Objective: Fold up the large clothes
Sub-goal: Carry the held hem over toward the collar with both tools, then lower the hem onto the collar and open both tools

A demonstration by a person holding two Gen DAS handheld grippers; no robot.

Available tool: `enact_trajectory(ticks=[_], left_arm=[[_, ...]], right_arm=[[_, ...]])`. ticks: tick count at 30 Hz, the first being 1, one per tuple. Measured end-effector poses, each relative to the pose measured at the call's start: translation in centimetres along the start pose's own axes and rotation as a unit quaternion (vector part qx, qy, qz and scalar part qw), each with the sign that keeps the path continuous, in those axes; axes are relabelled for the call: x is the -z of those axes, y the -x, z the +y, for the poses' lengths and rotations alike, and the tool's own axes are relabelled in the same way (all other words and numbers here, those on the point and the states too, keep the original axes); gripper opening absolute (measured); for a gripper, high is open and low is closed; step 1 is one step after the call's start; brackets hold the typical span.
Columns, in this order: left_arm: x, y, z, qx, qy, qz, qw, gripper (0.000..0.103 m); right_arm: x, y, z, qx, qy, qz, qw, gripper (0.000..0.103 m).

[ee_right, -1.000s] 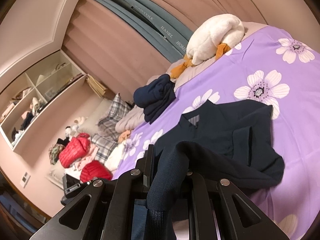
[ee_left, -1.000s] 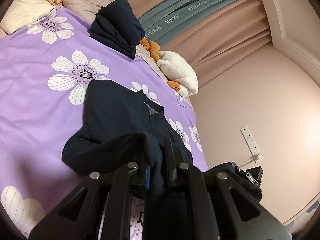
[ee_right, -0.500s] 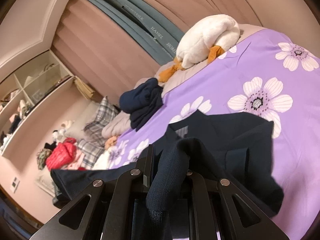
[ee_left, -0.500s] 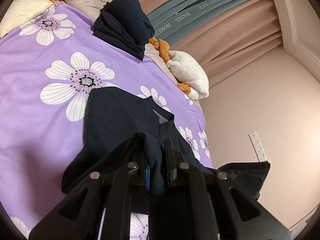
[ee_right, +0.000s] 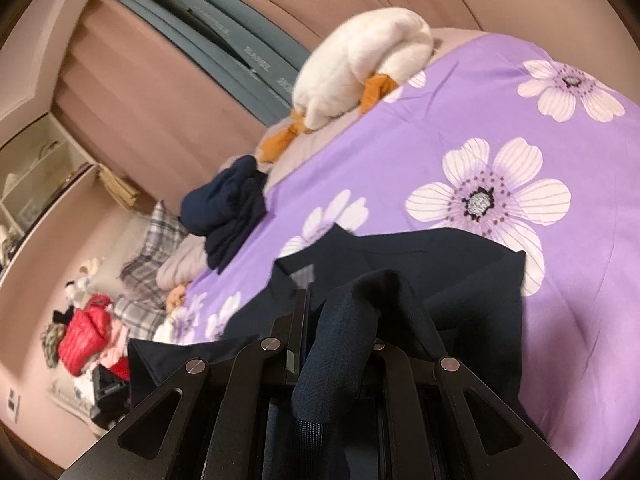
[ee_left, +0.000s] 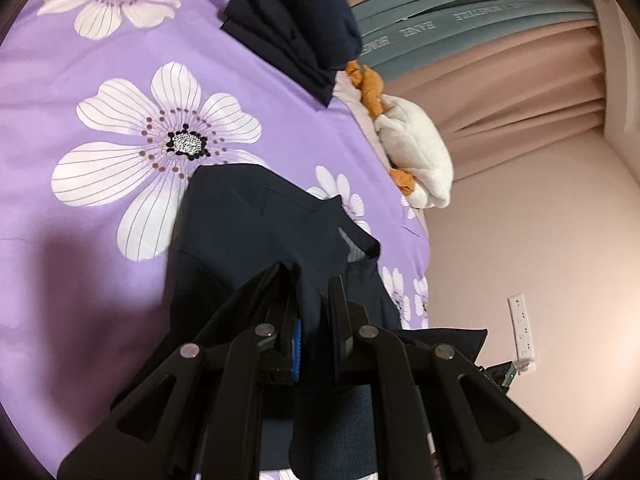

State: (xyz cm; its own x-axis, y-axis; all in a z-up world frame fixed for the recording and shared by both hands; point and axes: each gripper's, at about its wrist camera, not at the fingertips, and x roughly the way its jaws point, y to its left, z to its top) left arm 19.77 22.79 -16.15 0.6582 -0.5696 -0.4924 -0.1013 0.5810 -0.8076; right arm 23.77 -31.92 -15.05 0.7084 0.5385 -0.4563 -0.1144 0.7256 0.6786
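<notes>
While the purple flowered bedspread (ee_left: 100,208) filled most of both views, a large navy garment (ee_left: 248,232) lay spread across the bed, its collar end towards the curtains and its near hem lifted off the bedding. The biggest risk lay in that broad panel: if the two sides travelled unevenly, the fold would land skewed and the lower layer would drag and bunch on the slippery cover. A second pile of navy cloth (ee_right: 224,212) sat farther up the bed beside a white plush duck (ee_right: 360,68) (well apart from the garment, so only a long overshoot would reach it). The left tongs (ee_left: 314,280) were pinched narrow on a fold of the garment's edge, cloth spilling between the fingers. The right tongs (ee_right: 340,300) were likewise clamped narrow on the other edge, a thick bunch of fabric humped over one finger. That bulky wad was the smaller hazard: it looked likely to slip loose or release lumpy, leaving a crooked corner. Judged from the lie, the fold was only partway over.
</notes>
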Motion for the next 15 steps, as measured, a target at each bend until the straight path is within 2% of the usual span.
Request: enact_trajectory(ticks=[4,9,13,15], left_arm=[[-0.9,-1.9,0.2,-0.009,0.003,0.007,0.9999,0.010],[-1.7,-4.1,1.0,0.016,0.029,0.017,0.9993,0.009],[-2.1,-5.2,1.2,0.001,0.018,0.026,0.9995,0.008],[-2.2,-5.3,1.0,0.007,0.011,0.027,0.9996,0.008]], right_arm=[[-0.4,-1.5,-1.2,0.011,-0.015,0.009,1.000,0.013],[-0.9,-3.0,-2.0,0.023,-0.021,0.017,0.999,0.013],[-1.1,-3.9,-2.6,0.031,-0.027,0.026,0.999,0.013],[-1.2,-4.1,-2.7,0.030,-0.026,0.025,0.999,0.013]])
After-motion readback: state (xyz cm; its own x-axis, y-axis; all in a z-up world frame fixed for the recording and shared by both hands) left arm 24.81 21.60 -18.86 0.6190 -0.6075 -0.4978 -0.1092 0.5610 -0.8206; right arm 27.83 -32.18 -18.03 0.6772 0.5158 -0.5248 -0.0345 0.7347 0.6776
